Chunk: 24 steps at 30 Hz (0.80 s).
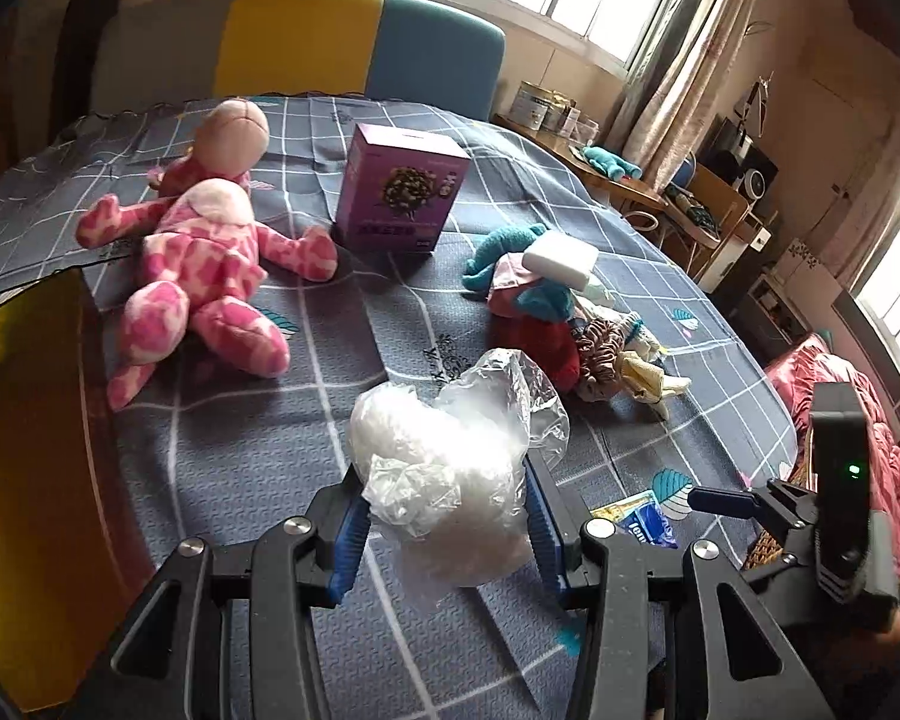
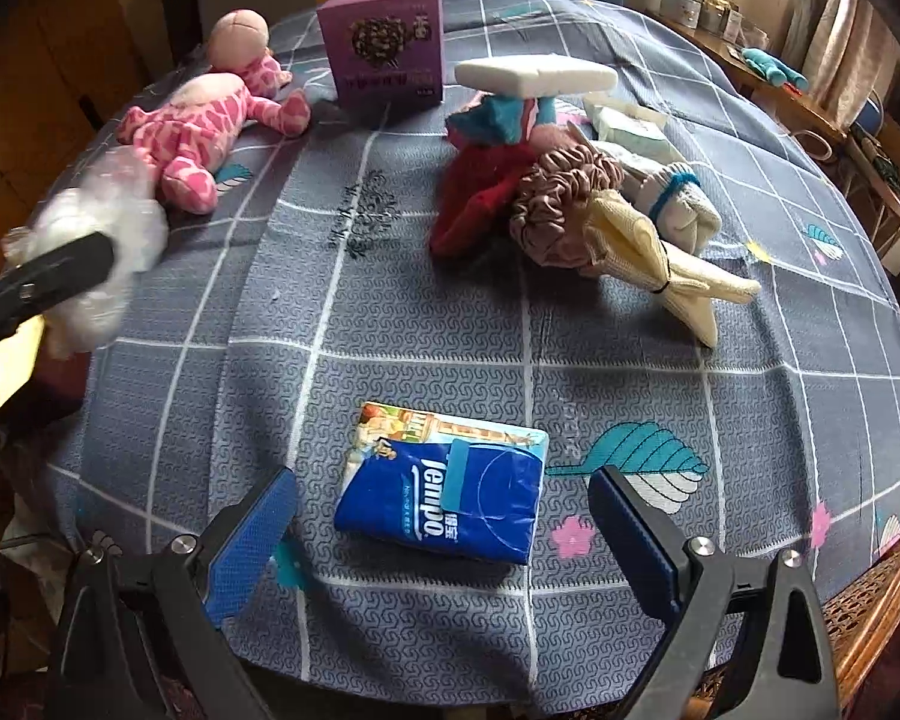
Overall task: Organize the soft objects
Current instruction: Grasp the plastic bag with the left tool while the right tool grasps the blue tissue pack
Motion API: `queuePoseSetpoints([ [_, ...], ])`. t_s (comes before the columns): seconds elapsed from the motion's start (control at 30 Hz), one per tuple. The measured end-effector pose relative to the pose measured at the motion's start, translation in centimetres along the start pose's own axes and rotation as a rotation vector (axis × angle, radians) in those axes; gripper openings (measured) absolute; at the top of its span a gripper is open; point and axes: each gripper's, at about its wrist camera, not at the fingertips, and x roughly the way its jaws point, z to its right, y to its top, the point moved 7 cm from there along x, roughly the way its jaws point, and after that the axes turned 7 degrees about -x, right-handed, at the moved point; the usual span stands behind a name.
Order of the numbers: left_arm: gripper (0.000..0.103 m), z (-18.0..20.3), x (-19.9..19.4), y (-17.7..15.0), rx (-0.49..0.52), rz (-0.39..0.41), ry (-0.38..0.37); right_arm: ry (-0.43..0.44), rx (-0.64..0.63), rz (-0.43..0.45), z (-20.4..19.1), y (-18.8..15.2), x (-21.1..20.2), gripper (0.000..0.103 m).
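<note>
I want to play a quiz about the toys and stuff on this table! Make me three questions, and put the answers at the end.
1. True or false: the left gripper is squeezing the clear plastic bag of white stuffing.
2. What lies on the tablecloth between the open fingers of the right gripper?
A. purple box
B. blue tissue pack
C. pink plush toy
3. Fill in: the white sponge block rests on top of the ____ of soft things.

Key
1. True.
2. B: the blue tissue pack. The purple box and the pink plush toy sit farther back.
3. Pile.
</note>
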Motion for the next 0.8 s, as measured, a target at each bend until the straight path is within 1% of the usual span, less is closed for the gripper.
queuePoseSetpoints([
  [0.1,0.047,-2.3,-2.2,0.1,-0.047,0.033,0.01,-0.027,0.006,-0.036,0.3,-0.4,1.3,0.098],
  [0.17,0.047,-4.5,-3.9,0.4,-0.09,0.062,0.023,-0.007,0.014,-0.049,0.3,-0.8,2.1,0.076],
  [0.23,0.047,-7.0,-5.4,0.7,-0.136,0.087,0.064,-0.026,0.012,-0.028,0.2,-0.8,2.0,0.076],
  [0.33,0.048,-12.3,-7.6,1.5,-0.228,0.134,0.154,-0.052,-0.019,-0.008,-0.1,-0.9,2.0,0.076],
  [0.47,0.048,-19.1,-8.4,1.8,-0.34,0.141,0.304,-0.026,0.0,0.001,0.2,-0.9,2.0,0.076],
  [0.53,0.048,-21.4,-8.2,1.9,-0.376,0.129,0.362,-0.016,0.006,0.001,0.5,-0.9,2.0,0.076],
  [0.63,0.048,-24.1,-7.1,2.4,-0.434,0.1,0.39,-0.016,-0.001,-0.007,0.2,-0.7,2.2,0.076],
  [0.7,0.048,-25.0,-6.0,3.3,-0.443,0.087,0.403,-0.012,-0.004,-0.013,0.1,-0.6,2.4,0.076],
  [0.8,0.05,-26.0,-4.3,4.7,-0.484,0.076,0.387,-0.001,-0.002,-0.022,0.1,-0.5,2.7,0.076],
])
